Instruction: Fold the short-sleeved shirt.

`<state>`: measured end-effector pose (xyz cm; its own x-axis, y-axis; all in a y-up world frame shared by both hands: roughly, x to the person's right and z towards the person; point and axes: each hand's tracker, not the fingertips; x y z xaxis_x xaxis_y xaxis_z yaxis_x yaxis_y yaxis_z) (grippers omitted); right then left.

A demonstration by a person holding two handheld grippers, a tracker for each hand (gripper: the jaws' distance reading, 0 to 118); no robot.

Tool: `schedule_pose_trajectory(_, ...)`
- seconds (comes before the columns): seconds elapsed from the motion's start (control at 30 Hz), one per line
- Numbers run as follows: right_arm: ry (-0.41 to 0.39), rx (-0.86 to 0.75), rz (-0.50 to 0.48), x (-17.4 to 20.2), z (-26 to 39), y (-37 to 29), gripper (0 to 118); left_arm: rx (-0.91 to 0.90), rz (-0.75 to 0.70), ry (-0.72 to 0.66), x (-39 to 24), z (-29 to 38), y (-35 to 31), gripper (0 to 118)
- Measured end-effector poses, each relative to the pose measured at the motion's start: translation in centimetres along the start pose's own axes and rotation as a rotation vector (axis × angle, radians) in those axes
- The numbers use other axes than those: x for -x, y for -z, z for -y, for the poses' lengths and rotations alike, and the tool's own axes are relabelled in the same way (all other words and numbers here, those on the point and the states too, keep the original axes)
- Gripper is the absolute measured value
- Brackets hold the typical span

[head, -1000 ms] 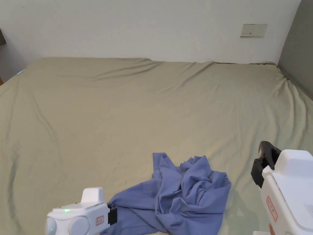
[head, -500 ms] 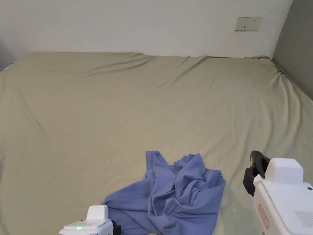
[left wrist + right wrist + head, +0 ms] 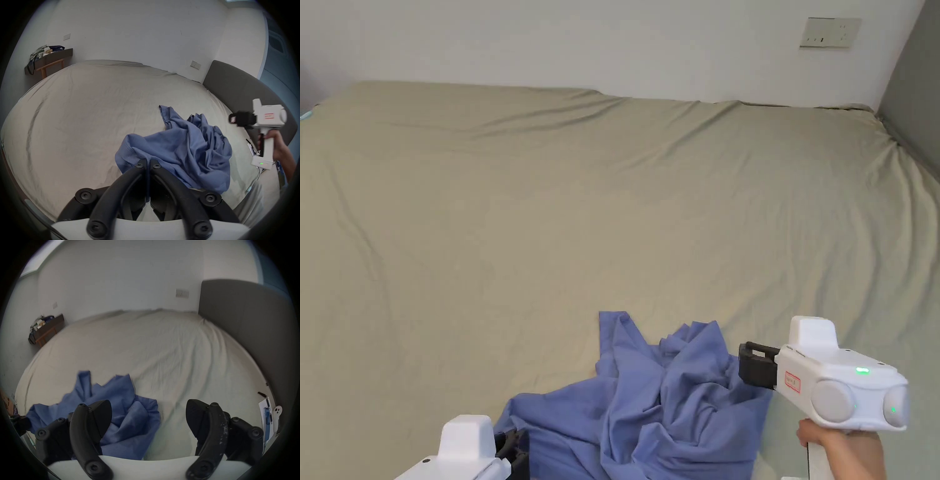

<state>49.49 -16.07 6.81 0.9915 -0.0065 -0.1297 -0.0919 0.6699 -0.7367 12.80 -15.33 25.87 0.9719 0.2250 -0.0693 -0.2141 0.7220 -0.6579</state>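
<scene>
A bedroom in a home: a wide bed [image 3: 550, 206] under a wrinkled beige sheet fills the room, a grey padded headboard [image 3: 243, 321] at its right end, a wall socket plate [image 3: 830, 32] above it, and a cluttered wooden side table [image 3: 48, 60] beyond its far left corner.

Your left gripper [image 3: 147, 162] sits low at the near edge of the bed, its jaws pressed together on a hem of the blue shirt [image 3: 186, 146]. Your right gripper [image 3: 148, 415] is held level above the bed's near right part, jaws spread wide with nothing between them, pointing left toward the cloth. Your right hand [image 3: 831, 440] grips its handle from below, forearm running down to the near edge.
</scene>
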Motion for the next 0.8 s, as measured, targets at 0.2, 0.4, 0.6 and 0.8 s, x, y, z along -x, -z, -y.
schedule_pose_trajectory(0.2,-0.02,0.23,-0.019,0.3,0.1,7.5,79,0.0,0.018,0.013,0.2,-0.7,1.0,2)
schedule_pose_trajectory(0.4,-0.019,0.223,-0.039,2.6,0.9,4.7,12,0.0,0.032,0.007,0.4,-0.8,1.0,2)
schedule_pose_trajectory(0.6,-0.081,0.042,-0.043,1.2,-1.2,-0.3,12,-0.028,0.049,0.007,0.2,-2.0,0.1,2)
schedule_pose_trajectory(0.8,-0.067,-0.153,-0.067,-1.5,-6.6,-6.7,12,-0.156,0.043,0.006,0.1,-7.2,-1.3,2)
